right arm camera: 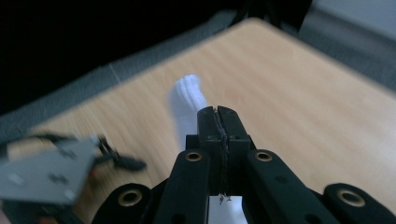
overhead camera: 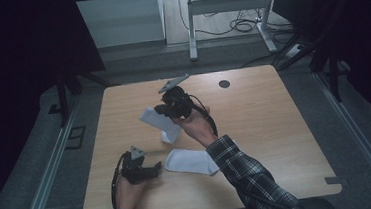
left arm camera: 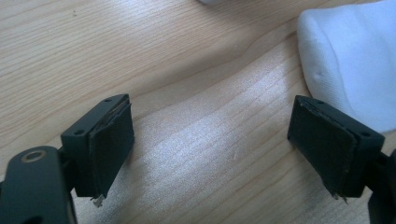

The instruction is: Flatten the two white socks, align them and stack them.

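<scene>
– What is the right gripper doing?
– It is clamping one white sock, dangling it above the tabletop's middle.
– And the left gripper?
– Resting near the front edge, jaws standing apart, just beside the second sock.

Tabletop mostly bare; socks and grippers crowd the near-left middle

The table is bare wood along its right side and far edge, save a dark hole near the far edge. One sock lies flat just right of the left gripper; another sock hangs from the raised right gripper.
</scene>
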